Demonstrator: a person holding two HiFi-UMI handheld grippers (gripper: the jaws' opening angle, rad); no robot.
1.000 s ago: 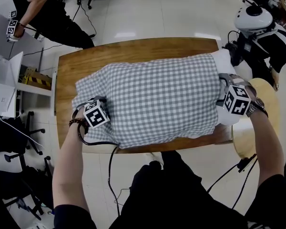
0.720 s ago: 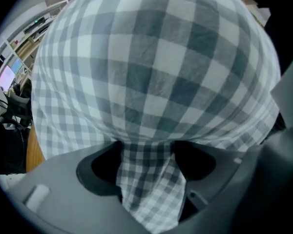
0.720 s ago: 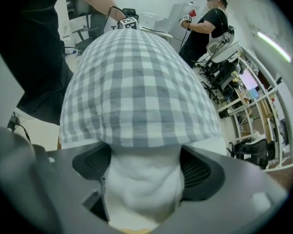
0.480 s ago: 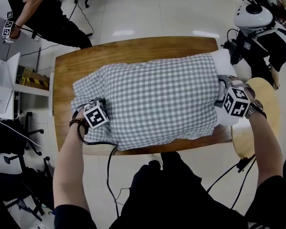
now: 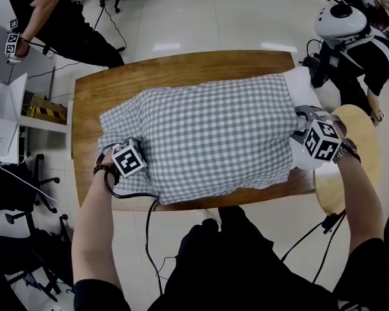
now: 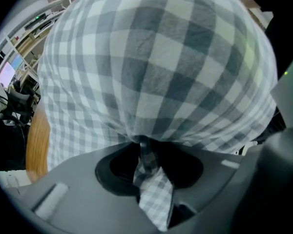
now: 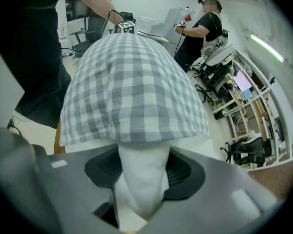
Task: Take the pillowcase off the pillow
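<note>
A pillow in a grey-and-white checked pillowcase (image 5: 207,135) lies across the wooden table (image 5: 181,67). Its bare white end (image 5: 305,83) sticks out on the right. My left gripper (image 5: 124,153) points down at the pillowcase's near left corner. Its jaws have just been closing and now pinch a fold of checked cloth (image 6: 149,179), so the left gripper (image 6: 145,152) is shut on the pillowcase. My right gripper (image 5: 309,133) is at the right end. Its jaws have also just been closing, and the right gripper (image 7: 141,177) is shut on the white pillow (image 7: 140,189) just below the pillowcase's open edge (image 7: 132,135).
A round wooden stool (image 5: 366,125) stands just right of the table. A person in black (image 5: 58,11) is at the top left, by a white shelf (image 5: 3,115). A white robot with cables (image 5: 342,24) stands at the top right. A black cable (image 5: 149,232) hangs off the near edge.
Both grippers stay where they were, at the two ends of the pillow. The pillow and its case lie as before.
</note>
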